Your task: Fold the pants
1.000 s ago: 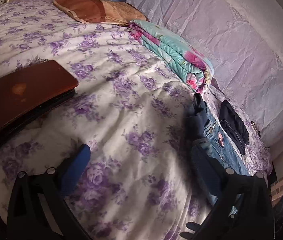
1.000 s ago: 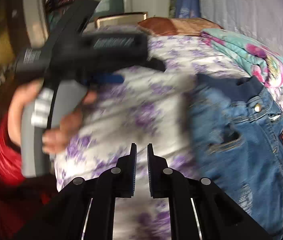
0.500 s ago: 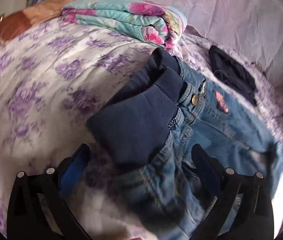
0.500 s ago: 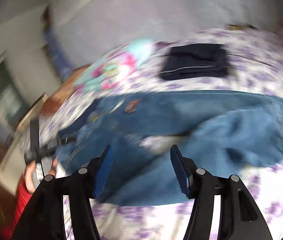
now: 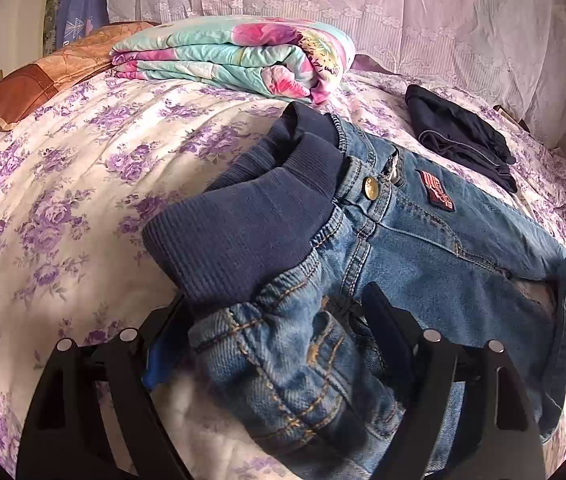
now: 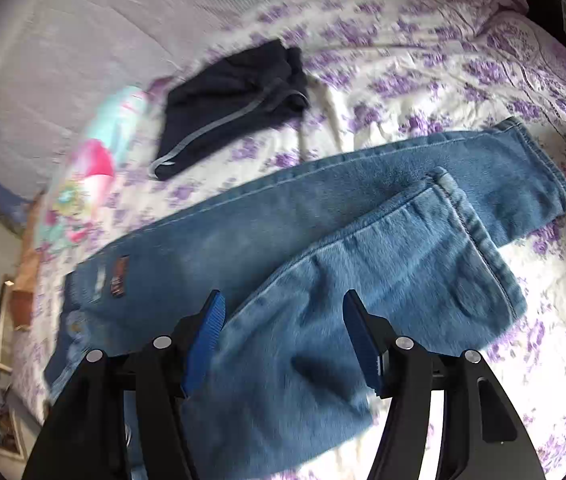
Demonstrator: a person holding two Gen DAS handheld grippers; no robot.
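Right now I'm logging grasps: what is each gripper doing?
Left gripper: open around the jeans waistband.
Right gripper: open over a jeans leg.

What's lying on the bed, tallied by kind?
Jeans: 1
Dark navy folded garment: 1
Folded floral blanket: 1
Brown pillow: 1
Total: 4
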